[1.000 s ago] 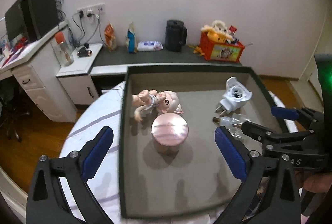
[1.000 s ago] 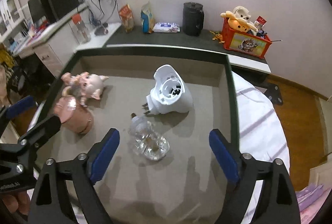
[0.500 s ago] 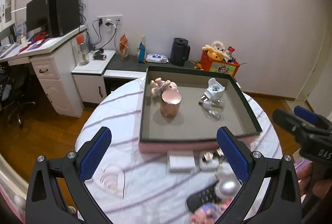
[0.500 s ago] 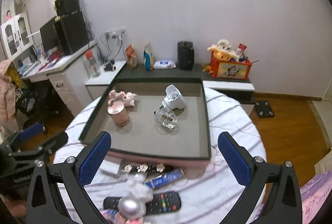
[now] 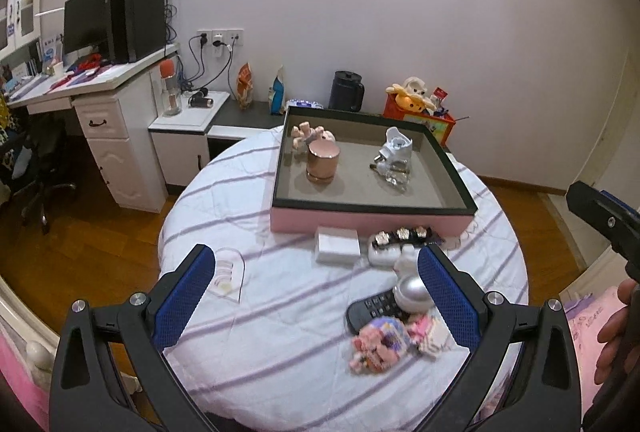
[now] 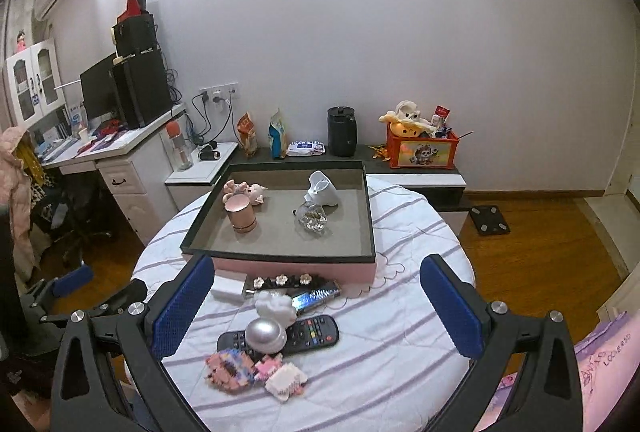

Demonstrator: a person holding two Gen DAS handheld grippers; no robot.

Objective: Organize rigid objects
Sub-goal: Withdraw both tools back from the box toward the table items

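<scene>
A pink tray [image 5: 372,220] [image 6: 292,266] with a dark rim sits at the far side of the round table. It holds a pink doll [image 5: 310,136], a rose cylinder [image 5: 322,162] [image 6: 240,212], a white plug device [image 5: 394,148] [image 6: 322,190] and a clear glass piece [image 5: 394,174] [image 6: 312,220]. In front of it lie a white box [image 5: 337,245], a flower hair clip [image 6: 282,280], a remote [image 6: 280,336], a silver dome [image 6: 265,334] and pink block toys [image 6: 256,372]. My left gripper [image 5: 316,296] and right gripper [image 6: 316,306] are both open and empty, held back above the table's near side.
A clear card [image 5: 226,276] lies on the striped cloth [image 5: 280,332] at the left. A desk [image 5: 100,88] with a monitor stands at the left, and a low shelf [image 6: 360,156] with a kettle and a toy box runs along the wall.
Both grippers have pulled back and up from inside the tray to the near side of the table. The tray's contents have not moved.
</scene>
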